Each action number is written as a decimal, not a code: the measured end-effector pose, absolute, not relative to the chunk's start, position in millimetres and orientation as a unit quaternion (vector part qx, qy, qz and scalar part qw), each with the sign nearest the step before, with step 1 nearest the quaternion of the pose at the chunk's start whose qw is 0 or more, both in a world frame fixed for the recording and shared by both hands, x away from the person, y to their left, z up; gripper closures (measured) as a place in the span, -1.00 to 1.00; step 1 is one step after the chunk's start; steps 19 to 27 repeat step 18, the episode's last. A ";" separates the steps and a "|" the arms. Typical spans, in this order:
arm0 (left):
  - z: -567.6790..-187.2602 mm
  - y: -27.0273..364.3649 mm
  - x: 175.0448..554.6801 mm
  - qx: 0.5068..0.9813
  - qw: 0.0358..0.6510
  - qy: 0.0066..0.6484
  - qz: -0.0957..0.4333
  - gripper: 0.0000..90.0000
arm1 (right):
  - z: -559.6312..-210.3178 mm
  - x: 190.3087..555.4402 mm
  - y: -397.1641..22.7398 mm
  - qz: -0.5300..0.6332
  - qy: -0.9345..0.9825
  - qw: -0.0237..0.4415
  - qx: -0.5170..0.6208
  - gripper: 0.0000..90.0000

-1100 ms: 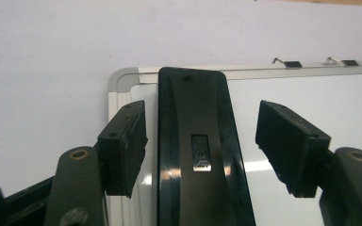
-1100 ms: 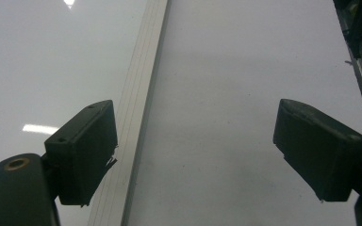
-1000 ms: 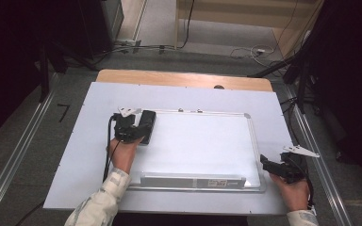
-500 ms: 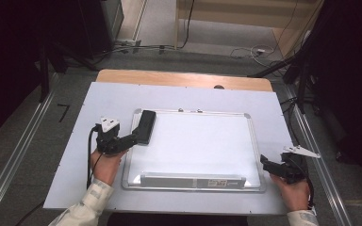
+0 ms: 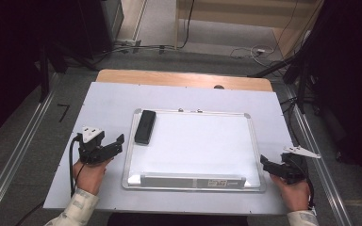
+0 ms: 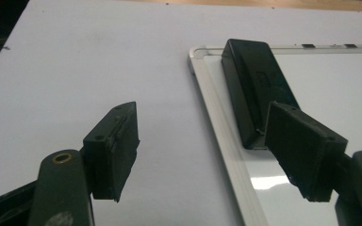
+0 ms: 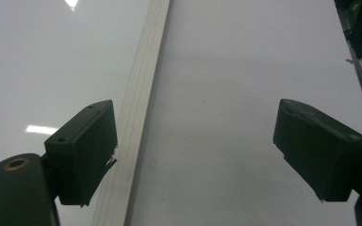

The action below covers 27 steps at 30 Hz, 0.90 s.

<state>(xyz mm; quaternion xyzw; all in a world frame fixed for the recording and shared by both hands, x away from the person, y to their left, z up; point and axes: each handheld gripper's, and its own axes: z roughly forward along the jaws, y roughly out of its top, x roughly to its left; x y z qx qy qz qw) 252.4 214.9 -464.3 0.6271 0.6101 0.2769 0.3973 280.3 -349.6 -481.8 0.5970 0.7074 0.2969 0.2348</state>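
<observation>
A black eraser [image 5: 144, 126] lies flat on the near-left corner area of a whiteboard [image 5: 202, 141], by its left frame. My left gripper [image 5: 117, 143] is over the table mat left of the board and a little nearer than the eraser. Its jaws are open, having just been opening, and nothing is between them. The left gripper view has the eraser [image 6: 254, 84] ahead of the left gripper [image 6: 202, 127], beyond its right jaw. My right gripper [image 5: 264, 162] rests open at the board's right edge. In its own view the right gripper [image 7: 195, 127] straddles the board's frame [image 7: 141, 117], gripping nothing.
The whiteboard lies on a pale mat [image 5: 108, 99] over a wooden table [image 5: 184, 79]. A pen tray [image 5: 191, 180] runs along the board's near edge. Metal rails [image 5: 19, 155] flank the table, and cables lie on the floor behind.
My left gripper has let go of the eraser and drawn back to the left and toward the person, off the board. The eraser stays on the board. The right gripper has not moved.
</observation>
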 end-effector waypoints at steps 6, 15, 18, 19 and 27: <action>-470.4 227.9 242.5 0.630 0.381 0.617 0.278 -0.40 | -481.8 279.6 -350.4 0.296 0.706 0.234 0.599 -0.71; -479.3 250.5 228.7 0.625 0.362 0.633 0.279 -0.40 | -481.7 279.3 -350.5 0.296 0.705 0.235 0.600 -0.71; -482.4 255.0 227.2 0.625 0.358 0.637 0.275 -0.40 | -481.7 279.2 -350.5 0.296 0.705 0.235 0.600 -0.71; -482.4 255.0 227.2 0.625 0.358 0.637 0.275 -0.40 | -481.7 279.2 -350.5 0.296 0.705 0.235 0.600 -0.71; -482.4 255.0 227.2 0.625 0.358 0.637 0.275 -0.40 | -481.7 279.2 -350.5 0.296 0.705 0.235 0.600 -0.71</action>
